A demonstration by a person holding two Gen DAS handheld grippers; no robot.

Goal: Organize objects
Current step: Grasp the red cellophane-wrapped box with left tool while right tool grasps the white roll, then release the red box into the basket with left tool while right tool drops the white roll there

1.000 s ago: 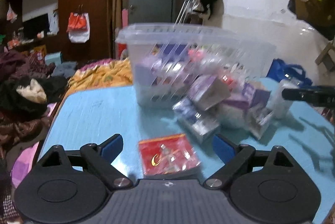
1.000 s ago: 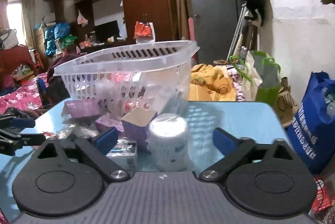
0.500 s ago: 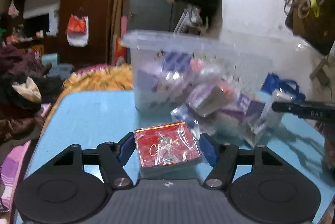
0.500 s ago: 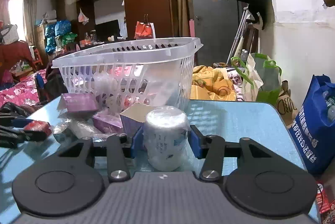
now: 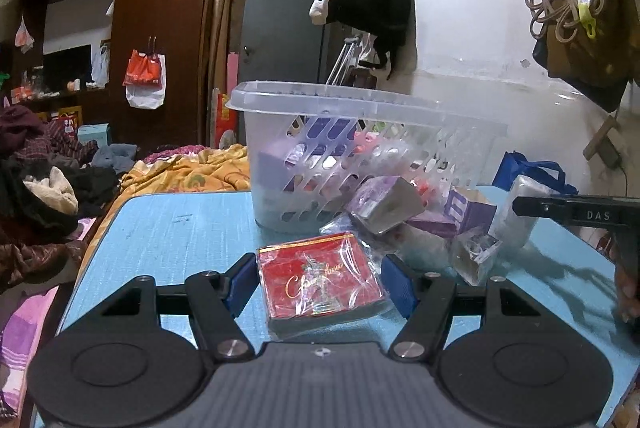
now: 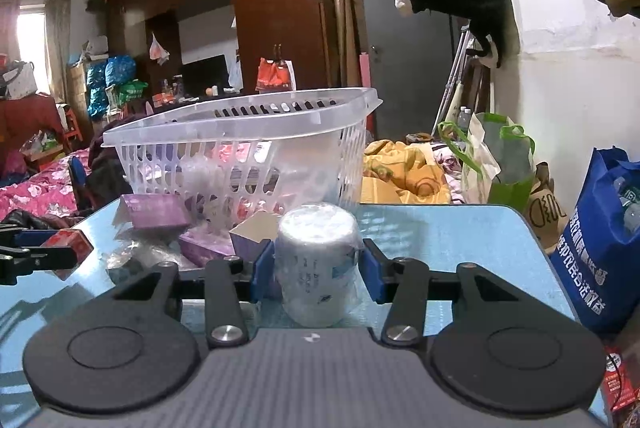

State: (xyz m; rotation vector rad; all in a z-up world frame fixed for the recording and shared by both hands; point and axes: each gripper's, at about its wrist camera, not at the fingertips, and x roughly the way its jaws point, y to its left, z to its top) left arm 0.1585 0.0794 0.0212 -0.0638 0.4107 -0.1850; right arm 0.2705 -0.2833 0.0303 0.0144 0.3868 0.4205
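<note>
- Cluttered bedroom all round, with a light blue bench (image 5: 168,228) carrying a clear slotted basket (image 5: 360,132) and a heap of small packets at its foot.
- Left gripper (image 5: 318,286) is clenched on a red wrapped box (image 5: 320,276), its blue pads pressing both side edges; the box sits at the bench's near edge, just short of the heap.
- Right gripper (image 6: 318,268) grasps a white wrapped roll (image 6: 318,260), which stands upright on the bench beside a purple carton (image 6: 252,240), in front of the basket.
- Judged step: lift each item and drop it in the basket. Raise both straight up first so the loose film does not drag neighbouring packets, clear the rim fully, then let go low inside.
- Keep the two grippers apart over the basket; taking turns would be safer.
- Glossy, crinkled film covers the red box, with gold script and trim; it may slip, so hold it level.
</note>
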